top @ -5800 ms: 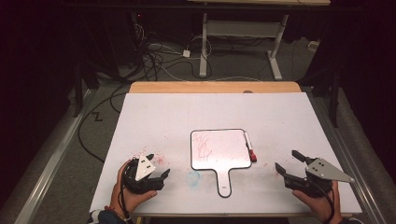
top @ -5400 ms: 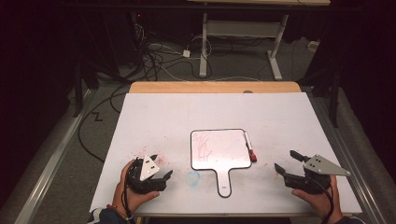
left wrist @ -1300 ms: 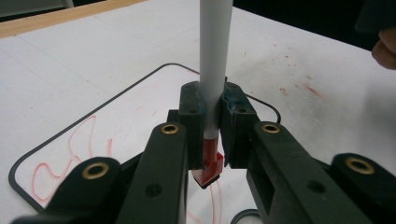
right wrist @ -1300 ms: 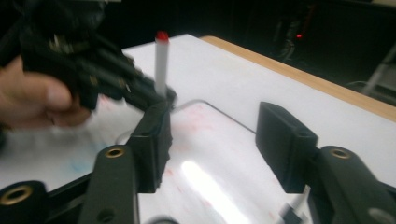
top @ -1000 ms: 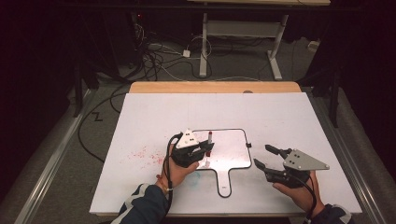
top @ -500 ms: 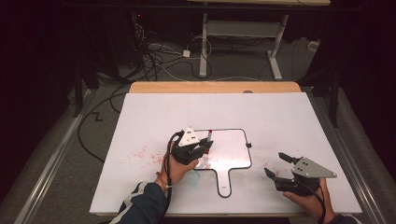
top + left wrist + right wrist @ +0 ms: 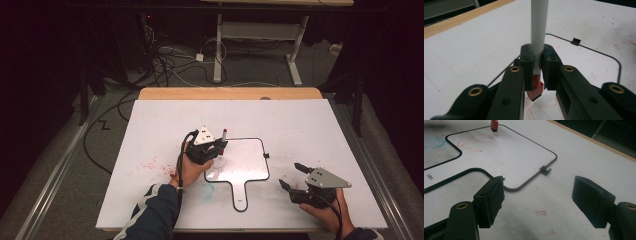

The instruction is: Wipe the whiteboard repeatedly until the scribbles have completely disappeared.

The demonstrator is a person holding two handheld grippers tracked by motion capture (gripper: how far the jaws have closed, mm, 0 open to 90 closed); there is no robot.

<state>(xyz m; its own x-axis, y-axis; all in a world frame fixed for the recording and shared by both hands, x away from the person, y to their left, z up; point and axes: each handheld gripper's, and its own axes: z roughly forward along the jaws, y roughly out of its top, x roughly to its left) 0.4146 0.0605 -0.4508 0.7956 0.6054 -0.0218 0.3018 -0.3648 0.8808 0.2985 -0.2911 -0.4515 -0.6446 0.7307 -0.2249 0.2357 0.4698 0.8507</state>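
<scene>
Marker (image 7: 223, 134) held upright in the left gripper (image 7: 216, 148), over the left top corner of the small whiteboard (image 7: 245, 160) on the white table (image 7: 300, 120). From the high view: red end of the marker up, long side pointing up and down, left hand (image 7: 190, 167) low behind the gripper. Right gripper (image 7: 292, 176) wide open and holding nothing, down on the table to the right of the whiteboard, well apart from the marker. Red smudges (image 7: 150, 165) on the table to the left. From the left gripper view: white marker (image 7: 538, 30) pinched tight between the two black jaws, red tip (image 7: 535, 92) poking out below, just above the whiteboard (image 7: 599, 65) with faint red lines under it. Cannot tell if the tip touches the board. From the right gripper view: jaws far apart, bare table between them, whiteboard (image 7: 519, 155) ahead with red scribbles, a small clip (image 7: 545, 170) on its edge, and the marker tip (image 7: 494, 125) far off at the top. Probably drawing on the board now. To do it well: keep the marker straight up, press softly, move slowly, stay inside the black rim. Maybe hold the board's handle (image 7: 240, 192) with the free gripper to stop sliding.
</scene>
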